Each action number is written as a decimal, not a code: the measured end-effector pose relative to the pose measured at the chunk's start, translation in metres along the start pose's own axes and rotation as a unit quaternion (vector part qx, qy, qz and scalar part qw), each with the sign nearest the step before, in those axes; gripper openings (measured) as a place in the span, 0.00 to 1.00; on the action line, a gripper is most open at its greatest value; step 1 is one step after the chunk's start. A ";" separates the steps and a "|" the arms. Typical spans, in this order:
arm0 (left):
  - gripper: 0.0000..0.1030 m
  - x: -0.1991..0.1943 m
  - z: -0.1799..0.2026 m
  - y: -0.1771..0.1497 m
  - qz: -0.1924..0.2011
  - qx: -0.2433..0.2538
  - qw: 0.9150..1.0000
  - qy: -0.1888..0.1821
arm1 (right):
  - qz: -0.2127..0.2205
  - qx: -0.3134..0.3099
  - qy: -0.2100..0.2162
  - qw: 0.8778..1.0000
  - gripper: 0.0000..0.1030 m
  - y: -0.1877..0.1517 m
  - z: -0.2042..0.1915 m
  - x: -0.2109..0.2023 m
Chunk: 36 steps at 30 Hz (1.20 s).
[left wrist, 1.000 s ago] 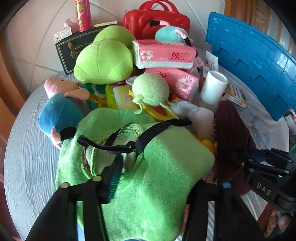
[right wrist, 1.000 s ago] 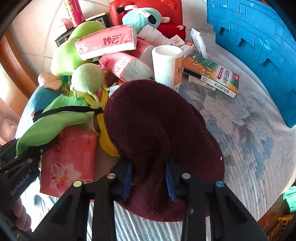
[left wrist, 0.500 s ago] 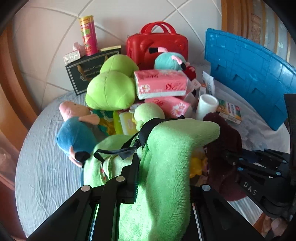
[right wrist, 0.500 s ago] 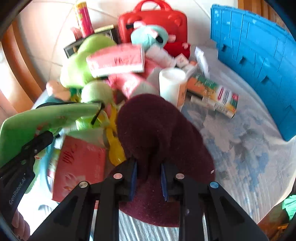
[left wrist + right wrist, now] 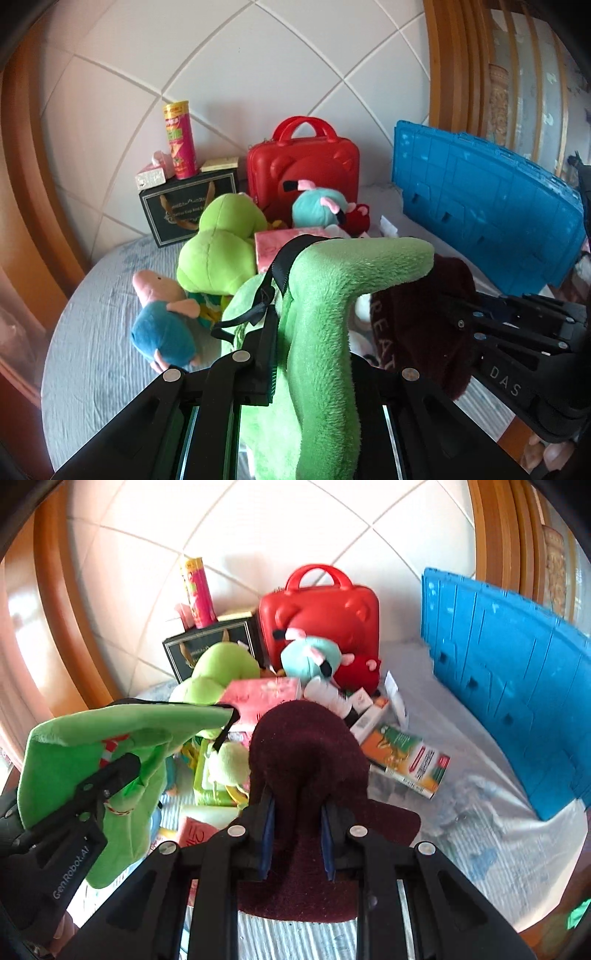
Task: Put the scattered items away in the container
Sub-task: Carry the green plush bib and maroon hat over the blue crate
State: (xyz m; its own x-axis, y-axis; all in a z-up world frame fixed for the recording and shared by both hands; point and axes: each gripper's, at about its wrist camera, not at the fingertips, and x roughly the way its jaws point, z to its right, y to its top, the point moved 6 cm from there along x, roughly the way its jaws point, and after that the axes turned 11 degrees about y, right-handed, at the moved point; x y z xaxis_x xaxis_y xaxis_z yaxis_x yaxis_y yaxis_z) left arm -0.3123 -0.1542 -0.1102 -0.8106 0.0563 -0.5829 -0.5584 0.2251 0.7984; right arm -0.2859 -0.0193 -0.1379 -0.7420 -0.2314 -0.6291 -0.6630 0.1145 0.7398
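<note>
Green plush fills the lower centre of the left wrist view: the left gripper (image 5: 291, 369) has its jaws closed tight on a fuzzy green plush bag (image 5: 332, 314) with a black strap (image 5: 280, 266), lifted clear of the pile and bending over to the right. In the right wrist view that same bag hangs at the left edge of the frame. Left of it in the left wrist view, a blue and pink plush toy (image 5: 162, 325) lies on the pale cloth-covered table (image 5: 96, 332), with a lime green plush (image 5: 218, 258) just above it. Higher up, a black gift box (image 5: 184, 210) carries a tall snack tube (image 5: 179, 142), and a red carry case (image 5: 306, 173) stands against the tiled wall with a teal plush (image 5: 317, 210) leaning in front.

Centre frame in the right wrist view, the right gripper (image 5: 297, 838) is clamped shut on a dark maroon cloth (image 5: 306, 753) (some lettering shows on it, too partial to read), part of which still drapes onto the table below. Right of it lies an orange and green carton (image 5: 406, 757) among small boxes. Furthest right, the blue plastic container (image 5: 509, 686) stands on the table's edge, well apart from both held items.
</note>
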 end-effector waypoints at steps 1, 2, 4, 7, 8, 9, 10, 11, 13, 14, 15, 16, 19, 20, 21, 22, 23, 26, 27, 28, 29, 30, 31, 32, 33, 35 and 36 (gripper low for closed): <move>0.11 -0.005 0.002 0.004 0.005 -0.002 1.000 0.002 | 0.004 -0.003 0.001 1.000 0.19 0.003 0.001 -0.005; 0.11 -0.010 0.005 0.009 0.011 -0.004 1.000 0.004 | 0.010 -0.007 0.003 1.000 0.19 0.007 0.002 -0.010; 0.11 -0.020 0.011 0.017 0.021 -0.008 1.000 0.010 | 0.022 -0.015 0.007 1.000 0.19 0.017 0.005 -0.022; 0.11 -0.035 0.023 0.029 0.035 -0.016 0.999 0.020 | 0.039 -0.027 0.015 0.999 0.19 0.030 0.011 -0.039; 0.11 -0.040 0.028 0.034 0.040 -0.019 0.999 0.023 | 0.043 -0.033 0.018 0.998 0.19 0.035 0.014 -0.045; 0.11 -0.045 0.033 0.039 0.044 -0.023 0.998 0.026 | 0.048 -0.039 0.021 0.998 0.19 0.039 0.017 -0.051; 0.11 -0.050 0.039 0.043 0.048 -0.028 0.998 0.030 | 0.052 -0.045 0.025 0.997 0.19 0.044 0.020 -0.058; 0.11 -0.054 0.045 0.048 0.051 -0.033 0.998 0.034 | 0.056 -0.052 0.028 0.997 0.19 0.049 0.024 -0.065; 0.11 -0.062 0.057 0.058 0.058 -0.045 0.996 0.042 | 0.065 -0.065 0.033 0.995 0.19 0.060 0.032 -0.077; 0.11 -0.065 0.063 0.061 0.059 -0.050 0.996 0.045 | 0.068 -0.072 0.036 0.994 0.19 0.064 0.038 -0.084; 0.11 -0.068 0.069 0.065 0.060 -0.055 0.996 0.048 | 0.071 -0.078 0.038 0.994 0.19 0.069 0.042 -0.089; 0.11 -0.070 0.074 0.067 0.060 -0.059 0.995 0.052 | 0.074 -0.084 0.039 0.993 0.19 0.073 0.048 -0.095; 0.11 -0.075 0.091 0.073 0.060 -0.073 0.994 0.058 | 0.077 -0.101 0.039 0.991 0.19 0.082 0.063 -0.107; 0.11 -0.076 0.096 0.075 0.060 -0.075 0.994 0.058 | 0.079 -0.103 0.039 0.991 0.19 0.084 0.069 -0.111; 0.11 -0.076 0.101 0.077 0.059 -0.076 0.994 0.058 | 0.080 -0.103 0.039 0.991 0.19 0.085 0.074 -0.114; 0.11 -0.077 0.106 0.080 0.058 -0.075 0.994 0.057 | 0.081 -0.102 0.039 0.991 0.19 0.086 0.078 -0.117; 0.11 -0.077 0.112 0.083 0.059 -0.072 0.994 0.056 | 0.083 -0.102 0.039 0.991 0.19 0.088 0.083 -0.119; 0.11 -0.076 0.123 0.093 0.067 -0.065 0.994 0.049 | 0.091 -0.100 0.035 0.990 0.19 0.096 0.096 -0.127; 0.11 -0.076 0.126 0.096 0.070 -0.065 0.994 0.046 | 0.094 -0.101 0.033 0.990 0.19 0.098 0.099 -0.131; 0.11 -0.075 0.129 0.100 0.073 -0.065 0.994 0.043 | 0.096 -0.102 0.031 0.990 0.19 0.100 0.101 -0.133; 0.11 -0.074 0.132 0.105 0.076 -0.067 0.994 0.041 | 0.098 -0.105 0.028 0.989 0.19 0.102 0.103 -0.136; 0.11 -0.073 0.135 0.109 0.078 -0.066 0.994 0.038 | 0.102 -0.107 0.025 0.989 0.19 0.105 0.105 -0.138; 0.11 -0.073 0.138 0.113 0.082 -0.063 0.994 0.035 | 0.107 -0.107 0.022 0.988 0.19 0.109 0.108 -0.141; 0.11 -0.074 0.141 0.117 0.087 -0.060 0.994 0.033 | 0.113 -0.103 0.020 0.988 0.19 0.113 0.112 -0.145; 0.11 -0.074 0.144 0.120 0.092 -0.059 0.994 0.031 | 0.119 -0.099 0.019 0.988 0.19 0.116 0.115 -0.147; 0.11 -0.074 0.151 0.127 0.095 -0.056 0.994 0.024 | 0.128 -0.094 0.017 0.987 0.19 0.123 0.121 -0.152; 0.11 -0.073 0.156 0.131 0.096 -0.052 0.994 0.021 | 0.131 -0.092 0.014 0.987 0.19 0.127 0.125 -0.154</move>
State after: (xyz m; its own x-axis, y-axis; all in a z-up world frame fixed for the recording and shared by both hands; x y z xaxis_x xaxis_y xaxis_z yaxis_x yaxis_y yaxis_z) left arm -0.2985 0.0224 0.0132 -0.9095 0.0465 -0.4132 -0.4063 0.1117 0.9069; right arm -0.2683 0.1513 0.0229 -0.8809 -0.2447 -0.4052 -0.4173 -0.0028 0.9088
